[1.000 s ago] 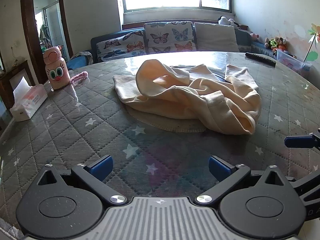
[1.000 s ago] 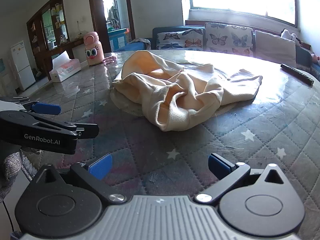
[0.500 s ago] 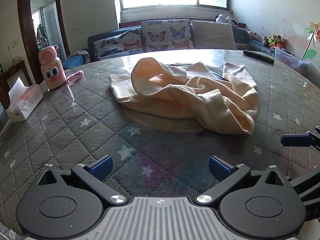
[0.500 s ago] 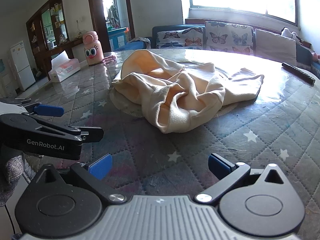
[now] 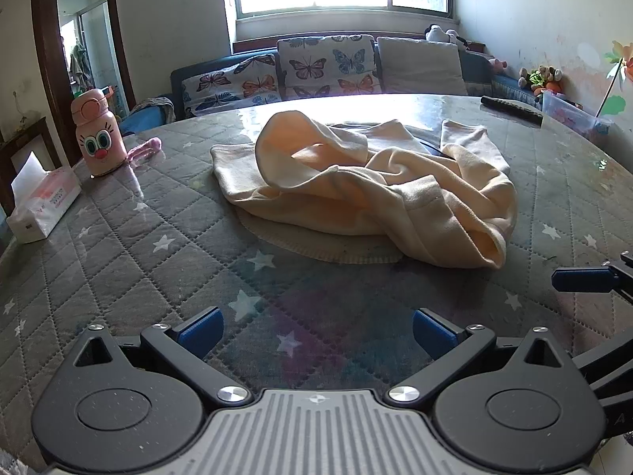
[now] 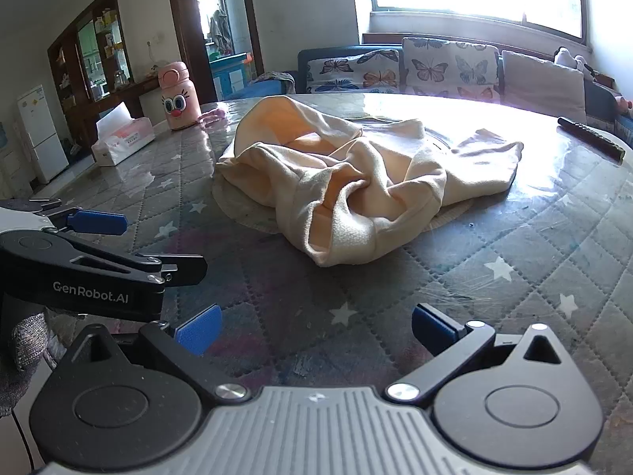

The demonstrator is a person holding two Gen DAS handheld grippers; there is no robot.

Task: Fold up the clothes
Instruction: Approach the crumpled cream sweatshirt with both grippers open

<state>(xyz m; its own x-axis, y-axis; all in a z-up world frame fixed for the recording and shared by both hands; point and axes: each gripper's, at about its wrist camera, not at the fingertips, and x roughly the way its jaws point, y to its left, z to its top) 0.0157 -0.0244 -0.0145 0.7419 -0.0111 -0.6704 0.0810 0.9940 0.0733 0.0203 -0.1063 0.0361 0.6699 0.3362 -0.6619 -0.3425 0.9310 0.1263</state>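
A cream garment lies crumpled in a heap on the round quilted table; it also shows in the right wrist view. My left gripper is open and empty, low over the table in front of the heap. My right gripper is open and empty too, in front of the heap and to its right. The left gripper shows at the left of the right wrist view, and a blue fingertip of the right gripper shows at the right edge of the left wrist view.
A pink cartoon bottle and a tissue box stand at the table's left. A black remote lies at the far right. A sofa with butterfly cushions stands behind the table.
Both grippers have drifted slightly; the view of the garment has shifted a little. Both stay open and empty, and the garment has not moved.
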